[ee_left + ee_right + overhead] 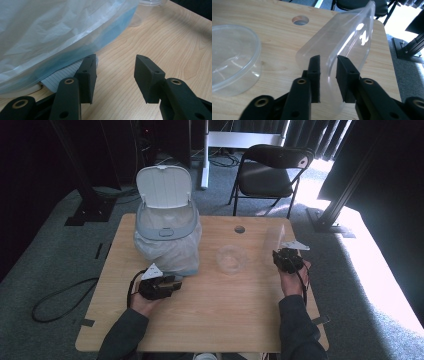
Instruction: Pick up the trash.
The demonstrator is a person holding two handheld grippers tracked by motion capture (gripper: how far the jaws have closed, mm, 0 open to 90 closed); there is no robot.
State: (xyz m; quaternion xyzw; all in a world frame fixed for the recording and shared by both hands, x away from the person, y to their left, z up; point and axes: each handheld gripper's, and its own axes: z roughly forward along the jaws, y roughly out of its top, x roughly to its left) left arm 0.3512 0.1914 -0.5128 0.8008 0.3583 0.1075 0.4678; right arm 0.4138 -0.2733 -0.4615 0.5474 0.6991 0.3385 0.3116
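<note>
Right gripper view puts my right gripper [328,80] on a clear tub [344,45]: its fingers [315,75] sit one on each side of the tub's thin wall, clamped on it, and the tub stands tilted on its side over the bench [274,37], mouth turned toward the far right corner. Left of it in that view a clear round bowl [232,65] rests upright on the bench, apart from the tub, and a round hole [300,20] shows in the bench beyond. From the high view I see the right gripper [287,259] near the bench's right edge, the tub [276,237] just beyond it, the bowl [231,258] about mid-bench. My left gripper [162,287] lies low at the foot of a bin [167,227], whose lid [164,186] stands up and whose bag [170,252] drapes down its sides. In the left gripper view its fingers [87,75] stand wide apart with bare bench between them, one finger just beside the bag [50,37] and a lined sheet [62,78] under it.
</note>
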